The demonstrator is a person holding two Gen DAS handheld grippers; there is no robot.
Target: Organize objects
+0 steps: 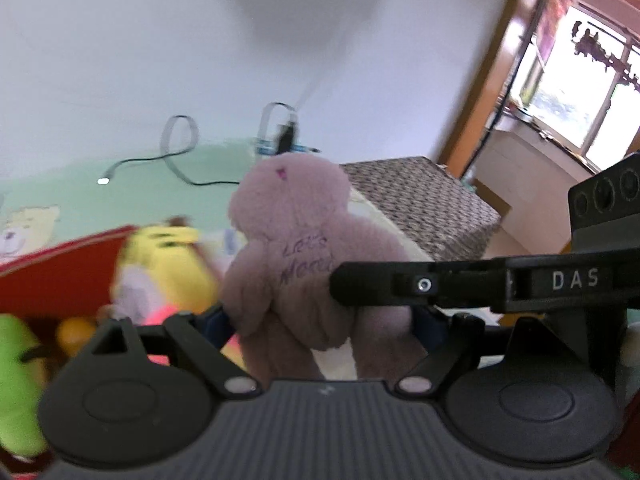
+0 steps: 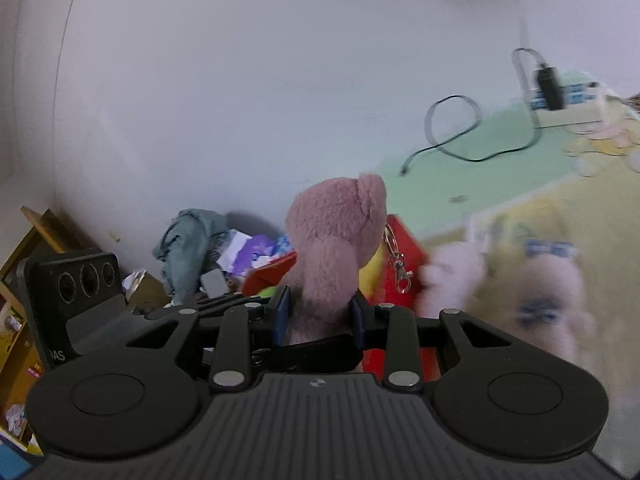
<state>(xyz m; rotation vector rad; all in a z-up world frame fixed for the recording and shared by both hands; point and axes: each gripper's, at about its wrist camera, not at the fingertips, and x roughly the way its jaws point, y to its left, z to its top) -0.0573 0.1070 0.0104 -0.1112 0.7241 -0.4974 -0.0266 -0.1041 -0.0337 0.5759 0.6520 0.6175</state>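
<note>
**Between both grippers, one pink bear**

Above the red box (image 2: 404,256) of toys, the right gripper (image 2: 319,318) and left gripper (image 1: 324,320) each clench the pink plush bear (image 1: 296,240), held upright over the green bedsheet (image 2: 460,168).

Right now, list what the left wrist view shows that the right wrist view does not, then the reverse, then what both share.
Left wrist only: a window, a patterned box, a yellow plush and a green plush.

Right wrist only: a grey-green cloth, a keyring clip hanging by the bear, and a blurred pale plush.

Both: the pink bear clamped by the left gripper and the right gripper, the red box, and the black cable.
</note>
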